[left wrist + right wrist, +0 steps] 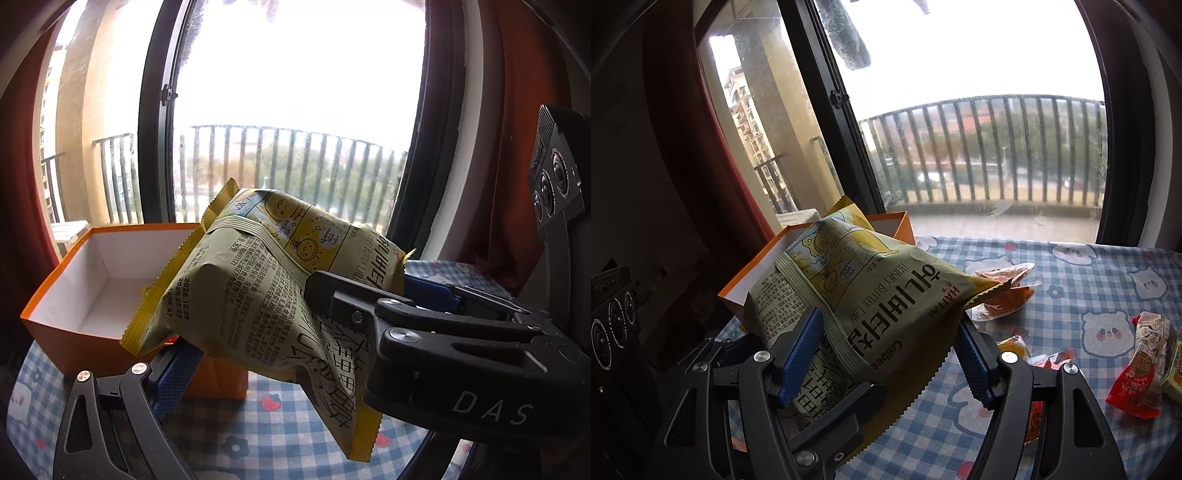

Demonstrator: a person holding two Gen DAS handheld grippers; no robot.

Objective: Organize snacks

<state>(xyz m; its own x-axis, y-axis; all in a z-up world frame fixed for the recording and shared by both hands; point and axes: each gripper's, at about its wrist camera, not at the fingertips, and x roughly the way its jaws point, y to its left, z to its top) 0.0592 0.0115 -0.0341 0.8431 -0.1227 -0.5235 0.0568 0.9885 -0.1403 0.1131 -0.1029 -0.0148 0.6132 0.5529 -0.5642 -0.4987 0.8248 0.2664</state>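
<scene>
A yellow honey butter chip bag (255,280) is held in the air just in front of an open orange box (74,295) with a white inside. Both grippers grip it. In the left wrist view the left gripper's blue pad (177,376) presses the bag from below, and the right gripper (369,299) clamps its right end. In the right wrist view the bag (871,295) sits between the right gripper's blue pads (801,354), and the left gripper's finger (831,417) presses it from below. The box (753,273) lies behind the bag.
The blue checked tablecloth (1071,280) carries several small snack packets: orange ones (1004,291) right of the bag and a red one (1141,373) at the right edge. A window with a balcony railing stands behind the table. Red curtains hang on both sides.
</scene>
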